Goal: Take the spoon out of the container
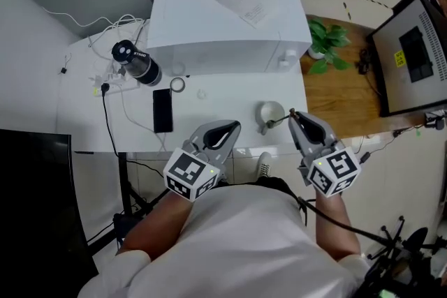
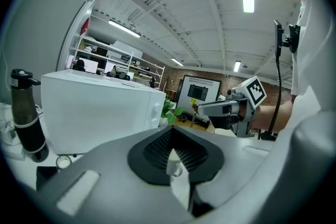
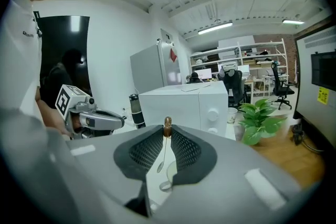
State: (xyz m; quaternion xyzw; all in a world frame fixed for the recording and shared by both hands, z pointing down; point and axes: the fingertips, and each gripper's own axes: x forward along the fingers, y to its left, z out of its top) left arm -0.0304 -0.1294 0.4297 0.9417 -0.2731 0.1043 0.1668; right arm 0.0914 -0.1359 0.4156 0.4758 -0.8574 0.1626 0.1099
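At the left edge of the white table (image 1: 230,98) a tangle of cables (image 1: 105,87) ran past a black bottle (image 1: 140,66). Just right of it were a small tape roll (image 1: 178,84) and, nearer the front edge, a black phone (image 1: 162,110) lying flat. A big white appliance (image 1: 223,24) took up the whole back of the table, from the bottle to the right edge.

The left gripper (image 1: 235,126) hung over the front edge, right of the phone. Its jaws were together at the tips and had nothing in them. It was well clear of everything on the table.

To its right the white cup (image 1: 270,111) stood near the front right corner, with bare table around it. The right gripper (image 1: 292,115) came in from the cup's right side, its jaws pinched onto the brown tip of the spoon (image 3: 160,167). The thin handle sloped down from the jaws towards the cup, with the bowl of the spoon at the near rim. From where I stood I could not tell whether the bowl was clear of the cup.

Beyond the table's right edge a green potted plant (image 1: 327,45) sat on the wooden floor, and further right there was a dark screen (image 1: 418,56).
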